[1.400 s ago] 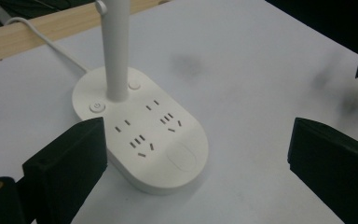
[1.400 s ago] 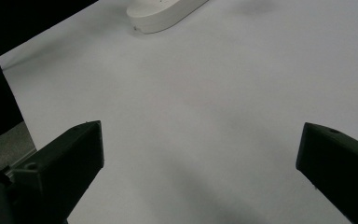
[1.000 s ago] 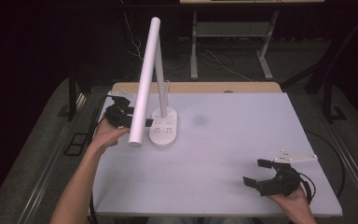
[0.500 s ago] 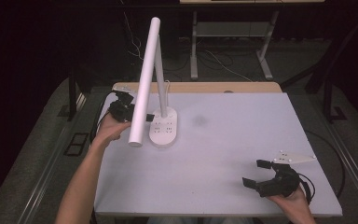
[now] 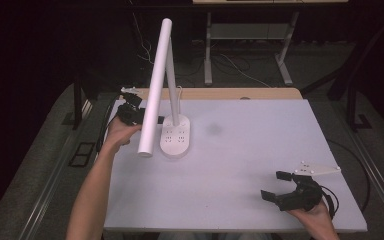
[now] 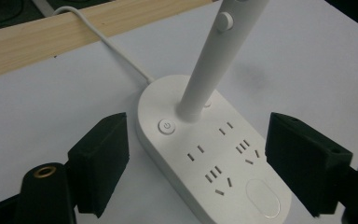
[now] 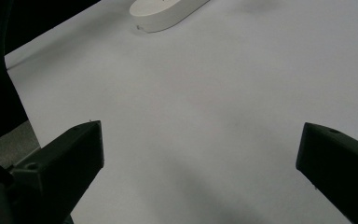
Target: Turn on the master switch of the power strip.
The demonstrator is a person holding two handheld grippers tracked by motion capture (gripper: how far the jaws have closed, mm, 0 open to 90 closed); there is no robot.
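Observation:
A white desk lamp stands at the table's far left. Its oval base (image 5: 176,137) carries sockets, a thin stem (image 5: 172,75) rises from it, and a long bar head (image 5: 155,85) slants down toward me. My left gripper (image 5: 141,117) sits just left of the base, partly behind the bar. In the left gripper view its jaws (image 6: 200,163) are open, have just been closing, and straddle the near end of the base (image 6: 223,186) without touching it. The power button (image 6: 167,126) lies by the stem (image 6: 214,60). My right gripper (image 5: 275,186) rests open at the front right, nothing between its jaws (image 7: 200,154).
The white table (image 5: 260,135) has a wooden strip (image 5: 220,93) along its far edge. The lamp's white cable (image 6: 107,42) runs over that strip. Beyond the table are a dark floor, loose cables and metal legs (image 5: 207,55). The lamp base (image 7: 168,11) shows far off in the right gripper view.
My left hand has shifted a little toward the lamp base. The right hand and the lamp have stayed where they were.

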